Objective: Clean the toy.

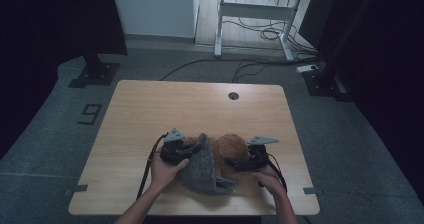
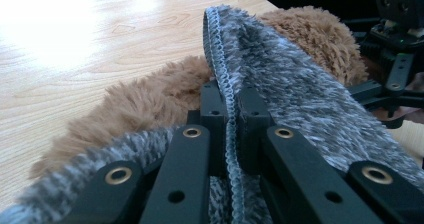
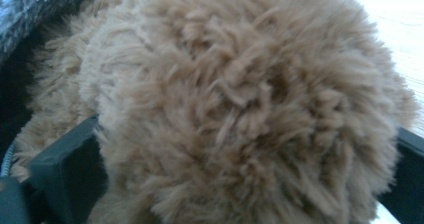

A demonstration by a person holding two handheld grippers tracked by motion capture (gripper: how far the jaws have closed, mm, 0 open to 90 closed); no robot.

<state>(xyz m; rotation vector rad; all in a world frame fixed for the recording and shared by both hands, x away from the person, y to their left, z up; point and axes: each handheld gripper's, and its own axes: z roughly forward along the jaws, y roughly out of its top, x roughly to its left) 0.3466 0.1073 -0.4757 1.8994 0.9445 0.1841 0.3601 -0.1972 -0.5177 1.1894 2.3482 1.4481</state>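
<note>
On the near half of the wooden desk (image 1: 150, 109) lay a pile of fluffy fabric: a grey fleece piece (image 1: 202, 166) draped over a brown plush piece (image 1: 232, 145). The left hand-held gripper (image 1: 181, 151) sat at the pile's left side, clenched on the grey fleece; in the left gripper view its jaws pinched the stitched edge (image 2: 220, 54) of the grey fleece (image 2: 300, 89) between them, the edge running upright away from the jaws, with the brown plush (image 2: 145, 104) just beside and behind it. The right hand-held gripper (image 1: 240, 163) sat at the pile's right side, pointing left into the fabric. In the right gripper view its jaws stood apart on either side of a brown plush mound (image 3: 240, 104), touching it; whether they squeezed it I could not tell.
</note>
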